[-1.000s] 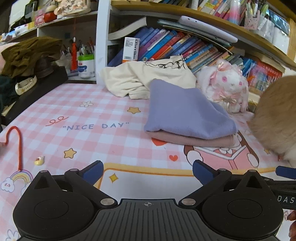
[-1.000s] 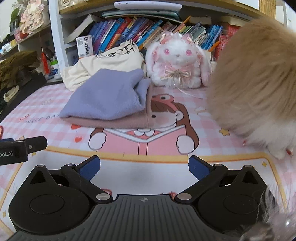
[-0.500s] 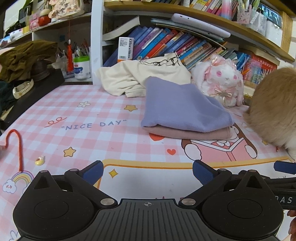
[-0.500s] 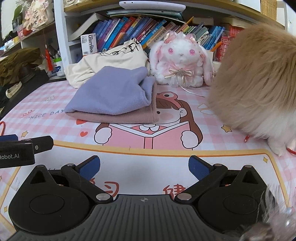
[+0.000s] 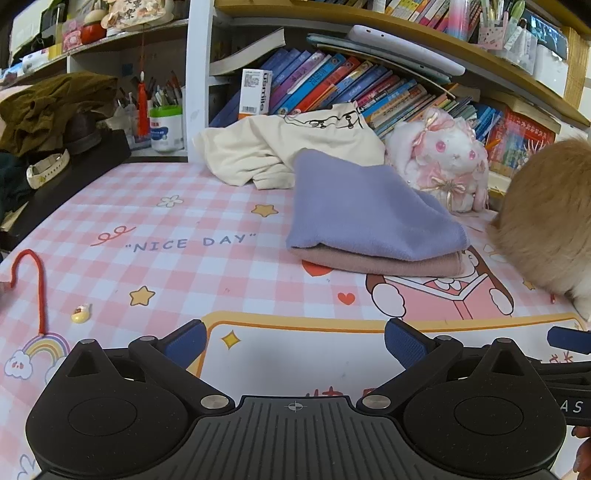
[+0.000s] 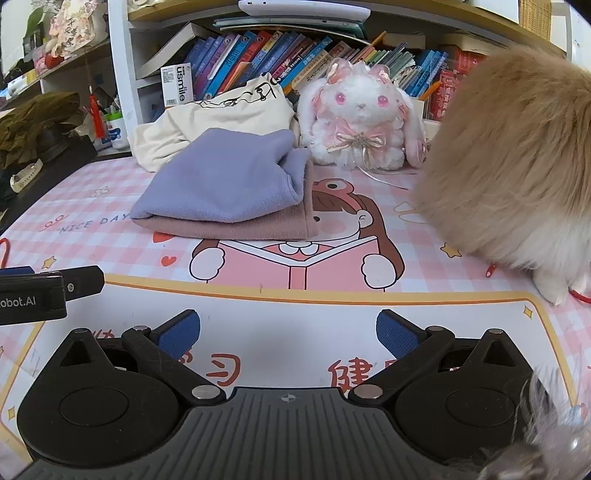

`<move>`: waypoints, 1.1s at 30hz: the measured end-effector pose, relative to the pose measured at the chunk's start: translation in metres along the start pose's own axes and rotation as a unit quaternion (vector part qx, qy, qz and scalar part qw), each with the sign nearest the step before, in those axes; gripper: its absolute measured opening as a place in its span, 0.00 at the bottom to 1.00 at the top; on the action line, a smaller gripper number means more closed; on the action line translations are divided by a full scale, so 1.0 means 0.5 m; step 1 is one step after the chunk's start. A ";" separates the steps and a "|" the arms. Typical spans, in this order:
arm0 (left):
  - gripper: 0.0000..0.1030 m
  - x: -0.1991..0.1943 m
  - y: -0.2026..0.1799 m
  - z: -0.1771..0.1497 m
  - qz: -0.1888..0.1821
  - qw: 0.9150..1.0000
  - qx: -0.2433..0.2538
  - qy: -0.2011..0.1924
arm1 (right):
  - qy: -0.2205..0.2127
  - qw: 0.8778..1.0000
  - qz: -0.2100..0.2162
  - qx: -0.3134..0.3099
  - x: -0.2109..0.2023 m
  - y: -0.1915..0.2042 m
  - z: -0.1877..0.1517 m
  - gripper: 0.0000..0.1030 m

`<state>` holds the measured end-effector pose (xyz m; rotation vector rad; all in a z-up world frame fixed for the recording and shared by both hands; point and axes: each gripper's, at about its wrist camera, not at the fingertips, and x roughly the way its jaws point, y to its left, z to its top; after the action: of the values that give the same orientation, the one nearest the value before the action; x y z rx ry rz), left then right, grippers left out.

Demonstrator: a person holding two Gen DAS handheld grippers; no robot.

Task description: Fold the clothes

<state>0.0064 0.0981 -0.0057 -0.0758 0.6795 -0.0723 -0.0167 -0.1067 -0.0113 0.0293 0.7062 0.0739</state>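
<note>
**A:** What containers can you see, and what is in them?

**B:** From my left wrist view, a white tub with a green lid point(image 5: 166, 127) sits on a shelf at upper left, with pens point(image 5: 162, 96) upright behind it. A pink pen cup point(image 5: 491, 34) at upper right holds more pens. The bookshelf point(image 5: 332, 79) across the top is packed with leaning books.

**A:** And the clothes?

**B:** A folded lilac garment point(image 5: 364, 214) lies on a folded dusty-pink garment point(image 5: 384, 263), centre of the frame. An unfolded cream garment point(image 5: 269, 147) is heaped just behind them, against the books.

**A:** The grippers?

**B:** My left gripper point(image 5: 293, 341) and right gripper point(image 6: 288, 328) both have their jaws spread wide with nothing between them, low at the bottom of their frames.

**A:** The surface?

**B:** A pink checked mat point(image 5: 177, 221) reading "NICE DAY". A white plush rabbit point(image 6: 364, 118) sits upper centre in the right view; a fluffy tan animal point(image 6: 517, 158) fills the right edge.
</note>
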 end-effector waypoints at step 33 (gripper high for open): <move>1.00 0.003 -0.001 -0.005 -0.006 1.000 0.009 0.016 | 0.015 1.000 -0.003 0.002 0.002 0.002 -0.010 1.00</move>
<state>0.0061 0.0974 -0.0084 -0.0612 0.7101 -0.0922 -0.0192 -0.1055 -0.0156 0.0306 0.7357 0.0675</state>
